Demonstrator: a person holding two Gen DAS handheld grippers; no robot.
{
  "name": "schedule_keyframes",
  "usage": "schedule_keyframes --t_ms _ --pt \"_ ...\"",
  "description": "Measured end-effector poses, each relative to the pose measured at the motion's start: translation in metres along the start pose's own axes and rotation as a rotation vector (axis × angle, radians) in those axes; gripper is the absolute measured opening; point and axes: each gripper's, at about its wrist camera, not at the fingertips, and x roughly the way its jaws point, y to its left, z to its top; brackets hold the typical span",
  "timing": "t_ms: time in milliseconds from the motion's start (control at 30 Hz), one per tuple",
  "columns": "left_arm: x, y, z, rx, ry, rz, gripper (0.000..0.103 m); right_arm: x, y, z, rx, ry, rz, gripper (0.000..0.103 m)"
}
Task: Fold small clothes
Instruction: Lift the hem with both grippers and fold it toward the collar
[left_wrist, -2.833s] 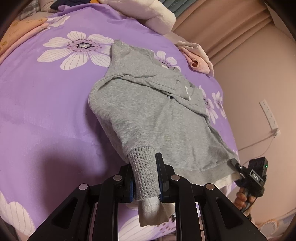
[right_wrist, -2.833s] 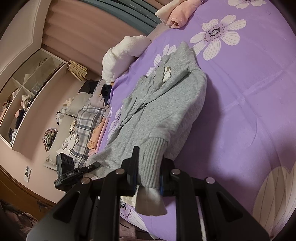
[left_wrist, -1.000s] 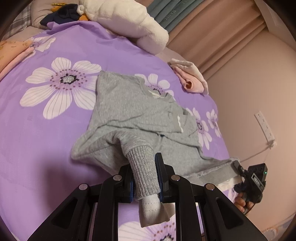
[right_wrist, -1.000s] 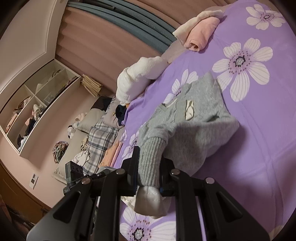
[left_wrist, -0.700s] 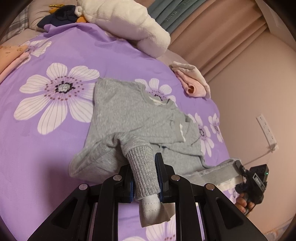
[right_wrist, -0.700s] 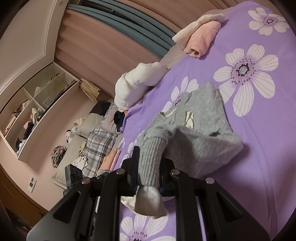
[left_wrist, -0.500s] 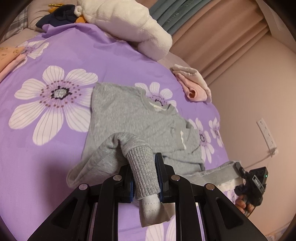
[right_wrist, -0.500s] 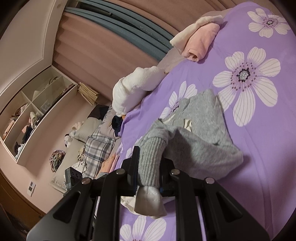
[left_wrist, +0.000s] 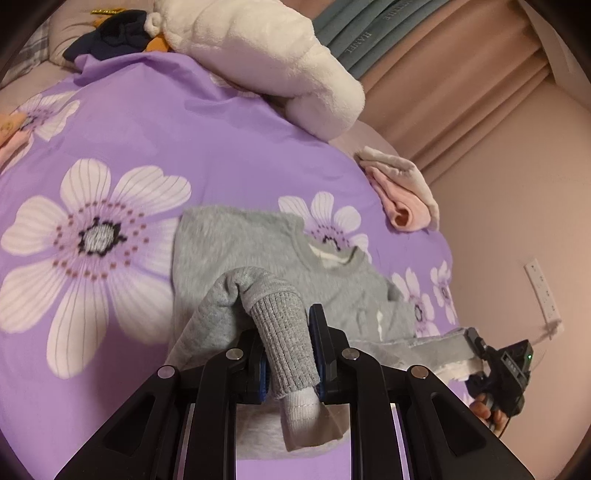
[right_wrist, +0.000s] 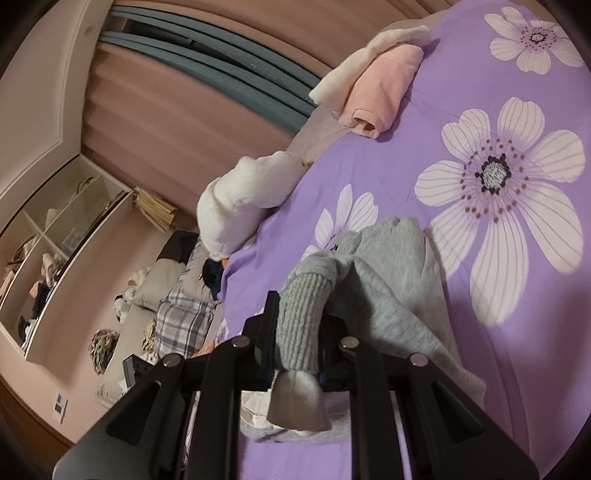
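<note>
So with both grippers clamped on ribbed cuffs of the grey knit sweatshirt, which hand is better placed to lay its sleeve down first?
Probably left. The left gripper holds its ribbed cuff directly over the grey knit sweatshirt. The right gripper sits at the sweatshirt's edge near the purple flowered bedspread.

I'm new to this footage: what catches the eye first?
A grey sweater lies mid-bed on a purple quilt with big white flowers. Each claw, left and right, is shut on a ribbed cuff. A fluffy white blanket lies at the far edge.
</note>
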Motion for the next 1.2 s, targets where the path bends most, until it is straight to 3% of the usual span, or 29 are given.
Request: schedule_keyframes --t_ms 467,733,967,1100,1200 --pt "0.043 0.017 0.058 -0.06 -0.013 0.021 0.017 0.053 -0.012 0.048 0.063 -0.016 -0.009 0.016" --pt "0.084 0.028 0.083 -0.067 0.032 0.067 0.017 0.089 -0.031 0.067 0.122 0.003 -0.052 0.016" --pt "0.116 0.053 0.098 -0.157 0.078 0.1 0.017 0.117 -0.058 0.079 0.222 0.068 -0.113 0.018" --pt "0.134 0.067 0.102 -0.225 0.136 0.14 0.017 0.129 -0.076 0.081 0.326 0.1 -0.146 0.022" --pt "0.138 0.068 0.106 -0.223 0.156 0.157 0.017 0.127 -0.084 0.083 0.379 0.089 -0.132 0.034"
